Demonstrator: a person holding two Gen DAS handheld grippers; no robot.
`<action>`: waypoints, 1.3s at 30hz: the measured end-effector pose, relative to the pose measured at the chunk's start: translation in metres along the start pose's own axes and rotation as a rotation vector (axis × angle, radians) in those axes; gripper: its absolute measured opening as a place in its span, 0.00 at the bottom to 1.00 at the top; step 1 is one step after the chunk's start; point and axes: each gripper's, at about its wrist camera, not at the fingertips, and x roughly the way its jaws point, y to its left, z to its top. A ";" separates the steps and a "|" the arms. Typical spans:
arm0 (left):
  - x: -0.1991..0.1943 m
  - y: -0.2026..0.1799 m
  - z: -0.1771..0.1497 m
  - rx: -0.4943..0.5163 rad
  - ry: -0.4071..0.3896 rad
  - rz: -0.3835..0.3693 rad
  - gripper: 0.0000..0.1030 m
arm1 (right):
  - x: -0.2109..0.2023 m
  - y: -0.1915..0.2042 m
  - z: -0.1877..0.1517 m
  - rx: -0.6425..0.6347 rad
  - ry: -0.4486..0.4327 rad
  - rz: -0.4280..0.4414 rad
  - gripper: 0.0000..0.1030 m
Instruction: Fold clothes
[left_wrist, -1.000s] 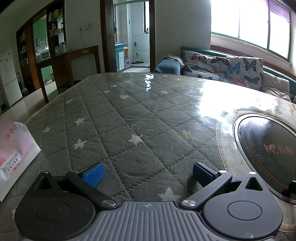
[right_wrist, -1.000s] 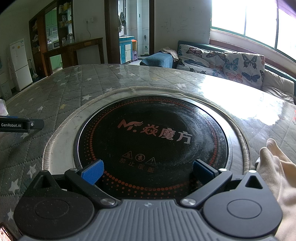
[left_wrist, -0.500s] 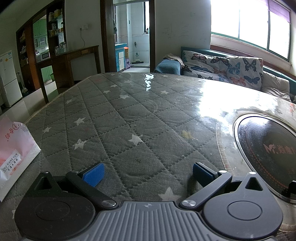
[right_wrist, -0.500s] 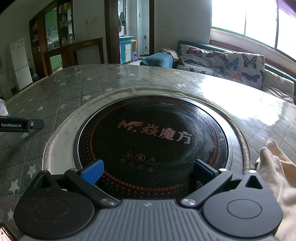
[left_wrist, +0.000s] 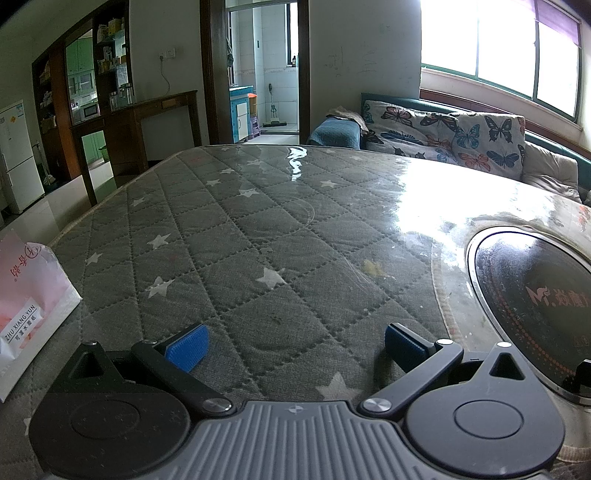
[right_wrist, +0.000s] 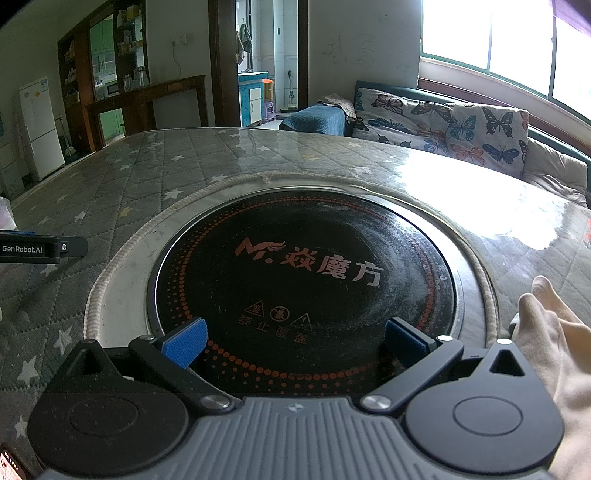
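A cream-coloured garment (right_wrist: 554, 343) lies at the right edge of the right wrist view, beside the right gripper; only part of it shows. My right gripper (right_wrist: 295, 341) is open and empty, low over a round black induction hob (right_wrist: 306, 266) set in the table. My left gripper (left_wrist: 295, 343) is open and empty, low over the grey star-quilted table cover (left_wrist: 258, 240). The left gripper's finger also shows at the left edge of the right wrist view (right_wrist: 40, 249). No garment shows in the left wrist view.
A pink and white tissue pack (left_wrist: 26, 310) lies at the table's left edge. The hob (left_wrist: 535, 299) sits right of the left gripper. A butterfly-print sofa (right_wrist: 443, 125) stands behind the table under the window. A wooden sideboard (left_wrist: 155, 122) and a fridge (right_wrist: 40, 129) stand far left.
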 end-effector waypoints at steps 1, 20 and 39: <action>0.000 0.000 0.000 -0.001 0.000 -0.001 1.00 | 0.000 0.000 0.000 0.000 0.000 0.000 1.00; 0.002 0.000 0.000 0.002 0.013 -0.002 1.00 | 0.000 0.000 0.000 0.000 -0.001 0.000 1.00; -0.015 -0.037 0.001 0.057 0.086 0.085 1.00 | -0.001 0.000 0.001 0.001 -0.001 0.000 1.00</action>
